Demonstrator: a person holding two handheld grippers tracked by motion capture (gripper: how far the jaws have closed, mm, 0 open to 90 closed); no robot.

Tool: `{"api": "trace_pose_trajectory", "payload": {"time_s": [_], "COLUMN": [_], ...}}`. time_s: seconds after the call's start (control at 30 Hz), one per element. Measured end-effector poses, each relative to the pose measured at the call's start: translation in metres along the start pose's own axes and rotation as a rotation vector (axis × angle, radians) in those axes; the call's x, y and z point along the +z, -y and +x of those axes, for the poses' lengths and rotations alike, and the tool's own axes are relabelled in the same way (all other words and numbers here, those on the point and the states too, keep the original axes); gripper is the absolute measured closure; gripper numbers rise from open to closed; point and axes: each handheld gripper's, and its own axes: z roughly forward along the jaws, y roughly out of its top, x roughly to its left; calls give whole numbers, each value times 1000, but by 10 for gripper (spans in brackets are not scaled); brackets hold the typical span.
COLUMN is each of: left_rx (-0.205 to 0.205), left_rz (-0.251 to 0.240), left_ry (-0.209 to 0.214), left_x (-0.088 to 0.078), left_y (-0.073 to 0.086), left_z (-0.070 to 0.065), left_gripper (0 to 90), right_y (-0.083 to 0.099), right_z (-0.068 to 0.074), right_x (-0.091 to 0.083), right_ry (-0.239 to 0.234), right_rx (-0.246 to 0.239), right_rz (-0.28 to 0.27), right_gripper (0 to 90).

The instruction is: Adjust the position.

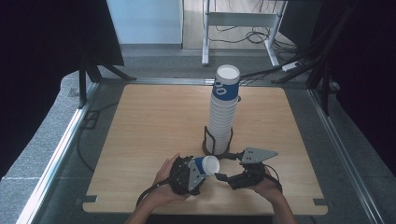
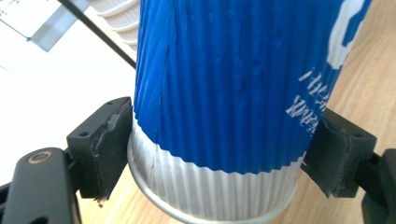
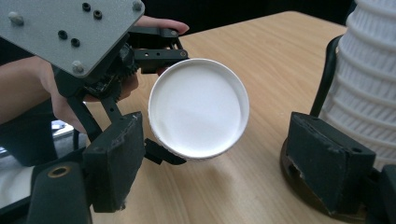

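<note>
Wooden table, tall cup stack in black wire holder, floor cables

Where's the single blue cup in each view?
High view: blue cup lies sideways in the left gripper, low centre.
Left gripper view: centre, pinched between its jaws.
Right gripper view: centre, white mouth facing the camera.
Shared landmark: the cup stack.

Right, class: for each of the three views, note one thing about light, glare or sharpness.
High view: even light on the table, dark curtains at both sides, the stack of cups small but sharp. Left gripper view: the blue cup is crisp, while the upper left corner is washed out to white. Right gripper view: the cup's white inside is bright, with a soft shadow beneath it on the wood.
</note>
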Motion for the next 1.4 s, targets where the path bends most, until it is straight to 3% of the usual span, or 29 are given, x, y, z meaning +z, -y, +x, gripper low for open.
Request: {"api": "trace_pose_trajectory", "payload": {"time_s": [0.17,0.4,0.53,0.77,1.13,1.4], "left_rx": [45,101,122,161,181,200], "left_rz": [26,45,55,61,50,35], "left_ry": [-29,-74,-85,-105,-119,-144], "left_x": [3,1,3,6,7,8], "left_y": [0,-2,-2,-6,-7,-9], "left_z": [-5,-8,-11,-19,-25,-31], "left_gripper": [176,176,176,176,176,175], "right_y": [3,5,5,-2,-48,-59], "right_z": [1,-1,-1,0,1,7], "right_x": [6,4,1,10,36,61], "right_ry": [-36,-43,-52,-88,-93,-94], "right_rx": [-1,-8,-17,-2,-37,-50], "right_rz": [51,95,148,292,688,826], "right_gripper": [195,190,188,182,186,186]}}
